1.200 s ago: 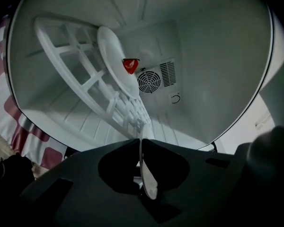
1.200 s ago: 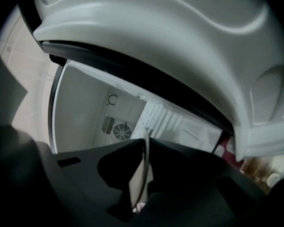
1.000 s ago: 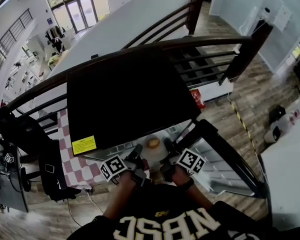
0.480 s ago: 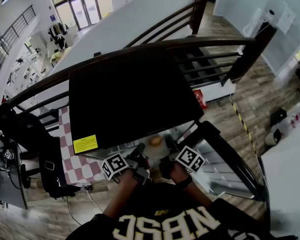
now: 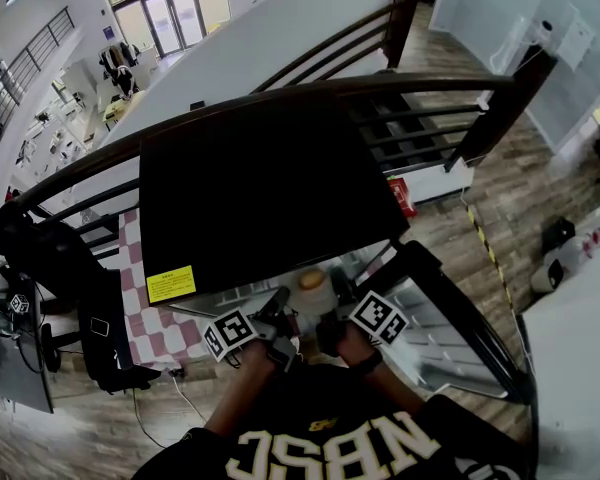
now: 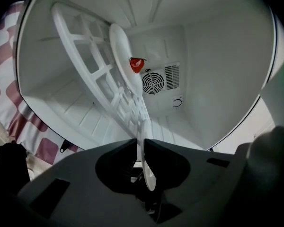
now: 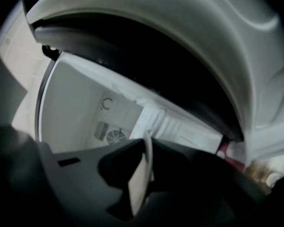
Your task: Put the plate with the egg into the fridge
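Two-handed, held one plate [image 5: 311, 295], egg [image 5: 309, 279] aboard, partway inside the open fridge [image 5: 260, 188], beneath its black top. At left, saw the left gripper [image 6: 138, 138] with jaws opening, plate rim between them. At right, saw the right gripper [image 7: 146, 136] pinched tight on the opposite rim. Judged wisest: lower the plate level onto the white shelf rack [image 6: 85, 65], loosen both sides together, back straight out to avoid rolling the egg

Wood-plank floor [image 5: 500, 193] at right and lower left of the head view. Dark curved railing [image 5: 420, 81] crosses the upper frame. Glazed doors [image 5: 165, 13] at upper left admit daylight. Red-and-white checked cloth [image 5: 145, 323] at lower left, black bag [image 5: 45, 258] beside it.
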`<state>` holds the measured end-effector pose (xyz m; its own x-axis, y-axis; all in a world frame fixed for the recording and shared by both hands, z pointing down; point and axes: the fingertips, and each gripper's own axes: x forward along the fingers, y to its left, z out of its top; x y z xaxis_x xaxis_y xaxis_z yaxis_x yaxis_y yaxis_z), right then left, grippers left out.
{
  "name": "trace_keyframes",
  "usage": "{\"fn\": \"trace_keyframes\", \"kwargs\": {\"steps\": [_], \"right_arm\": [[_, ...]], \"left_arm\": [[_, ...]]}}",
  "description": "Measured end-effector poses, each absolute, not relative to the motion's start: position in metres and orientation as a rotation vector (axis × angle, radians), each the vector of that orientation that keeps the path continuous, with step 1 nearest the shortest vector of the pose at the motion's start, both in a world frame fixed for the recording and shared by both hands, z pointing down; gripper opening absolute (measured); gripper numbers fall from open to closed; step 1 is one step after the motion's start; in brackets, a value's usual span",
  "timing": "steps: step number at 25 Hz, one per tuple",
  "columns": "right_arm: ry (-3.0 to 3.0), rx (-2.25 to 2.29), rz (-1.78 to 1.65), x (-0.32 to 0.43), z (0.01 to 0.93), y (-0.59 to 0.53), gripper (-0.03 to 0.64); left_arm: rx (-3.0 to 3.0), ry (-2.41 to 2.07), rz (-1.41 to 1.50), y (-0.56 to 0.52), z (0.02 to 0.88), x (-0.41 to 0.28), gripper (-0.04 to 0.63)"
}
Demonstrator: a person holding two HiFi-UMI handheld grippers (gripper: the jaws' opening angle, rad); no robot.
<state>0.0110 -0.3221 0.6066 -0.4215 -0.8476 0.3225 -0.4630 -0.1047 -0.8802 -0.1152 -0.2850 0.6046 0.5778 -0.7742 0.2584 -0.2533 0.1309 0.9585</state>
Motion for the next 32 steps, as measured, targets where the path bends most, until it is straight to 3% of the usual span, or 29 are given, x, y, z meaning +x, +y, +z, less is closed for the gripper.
{"fn": "trace_keyframes", "kwargs": {"steps": [9,23,32], "right_arm": [[1.802,-1.424,-1.574,0.010,0.608,-0.323,0.032],[1.818,-1.386,-1.612,0.010,0.609,-0.325,0.032],[1.841,-1.303,-1.657,0.009,0.612,-0.324,0.031]], "left_arm": [[1.426,-0.912,-0.491,-0.262,0.608,-0.112,0.109],[1.454,-0.769,-0.490,-0.239,0.606,-0.064,0.112],[1.291,-0.751,-0.628,-0.247,0.602,-0.062,0.034]]}}
